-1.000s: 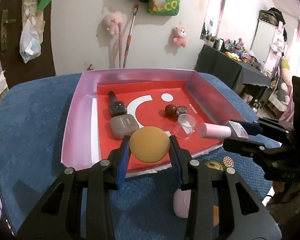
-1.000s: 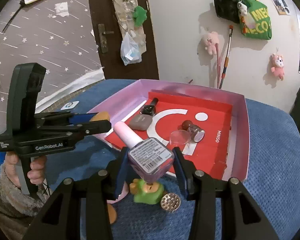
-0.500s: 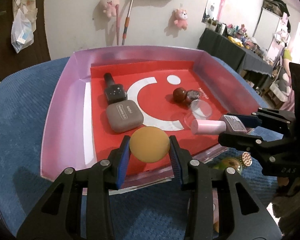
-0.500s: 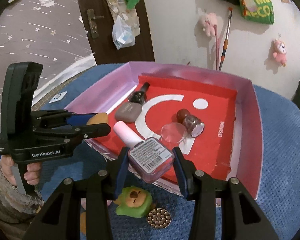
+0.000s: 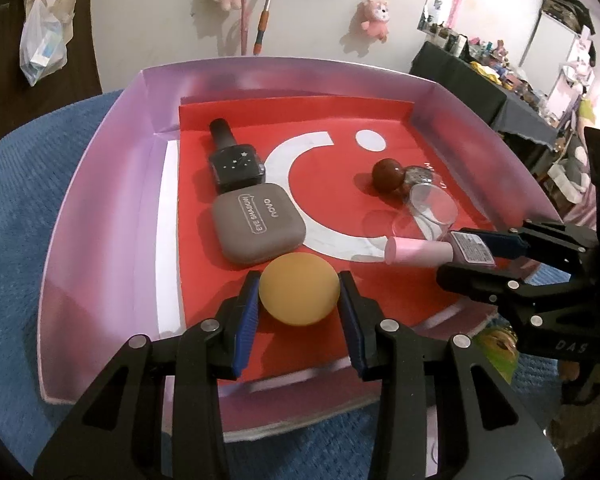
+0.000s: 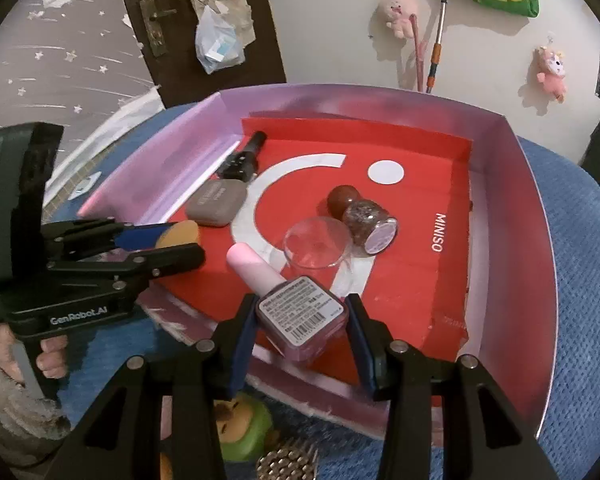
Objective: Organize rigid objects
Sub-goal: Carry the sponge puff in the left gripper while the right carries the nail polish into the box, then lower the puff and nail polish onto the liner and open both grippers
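Observation:
My left gripper [image 5: 298,290] is shut on an orange sponge ball [image 5: 299,289] and holds it over the front of the pink box [image 5: 100,184], just in front of a grey eye-shadow case [image 5: 258,227]. My right gripper [image 6: 302,320] is shut on a pink nail polish bottle [image 6: 296,308], its pink cap pointing into the box over the red liner. The bottle also shows in the left wrist view [image 5: 436,250], and the ball in the right wrist view [image 6: 178,234].
In the box lie a black nail polish bottle [image 5: 234,158], a brown-capped glitter bottle [image 6: 360,216] and a clear round lid [image 6: 316,242]. A green toy [image 6: 240,432] and a studded disc [image 6: 286,464] lie on the blue cloth [image 6: 580,280] in front of the box.
Both grippers have moved forward over the box with their objects and are lower over the red liner. Both grips are unchanged.

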The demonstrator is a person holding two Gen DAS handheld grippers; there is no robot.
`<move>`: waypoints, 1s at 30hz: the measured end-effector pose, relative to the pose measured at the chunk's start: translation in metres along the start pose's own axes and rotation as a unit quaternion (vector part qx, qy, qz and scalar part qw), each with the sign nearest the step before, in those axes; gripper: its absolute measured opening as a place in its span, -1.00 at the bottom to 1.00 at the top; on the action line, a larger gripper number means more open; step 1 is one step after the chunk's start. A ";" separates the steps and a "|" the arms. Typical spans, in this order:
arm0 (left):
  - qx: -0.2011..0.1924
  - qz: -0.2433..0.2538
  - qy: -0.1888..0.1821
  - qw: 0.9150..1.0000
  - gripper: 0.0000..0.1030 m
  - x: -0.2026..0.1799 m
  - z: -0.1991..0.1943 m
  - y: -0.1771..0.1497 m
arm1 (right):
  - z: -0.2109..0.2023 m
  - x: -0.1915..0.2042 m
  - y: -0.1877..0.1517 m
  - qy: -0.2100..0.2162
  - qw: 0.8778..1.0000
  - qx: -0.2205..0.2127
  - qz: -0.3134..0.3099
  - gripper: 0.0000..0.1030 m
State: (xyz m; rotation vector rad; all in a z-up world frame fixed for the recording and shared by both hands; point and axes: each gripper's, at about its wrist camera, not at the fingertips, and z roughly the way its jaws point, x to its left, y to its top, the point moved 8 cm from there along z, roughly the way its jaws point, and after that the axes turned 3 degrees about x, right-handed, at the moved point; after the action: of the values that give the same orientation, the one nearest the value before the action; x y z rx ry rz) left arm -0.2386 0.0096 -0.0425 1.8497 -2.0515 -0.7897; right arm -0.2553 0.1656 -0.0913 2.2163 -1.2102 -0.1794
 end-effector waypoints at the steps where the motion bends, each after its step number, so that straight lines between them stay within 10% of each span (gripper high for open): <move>1: -0.001 -0.001 0.004 1.000 -0.31 0.001 0.001 0.001 | 0.002 -0.001 0.001 0.000 1.000 0.002 0.002 -0.10; 30: -0.015 -0.009 0.027 0.999 -0.31 0.012 0.011 0.016 | 0.019 -0.016 0.018 -0.061 0.998 -0.013 0.028 -0.10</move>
State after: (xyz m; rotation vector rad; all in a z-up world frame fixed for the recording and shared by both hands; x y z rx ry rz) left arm -0.2595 0.0008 -0.0443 1.8543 -1.9824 -0.7630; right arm -0.2850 0.1621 -0.0991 2.1729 -1.3273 -0.3100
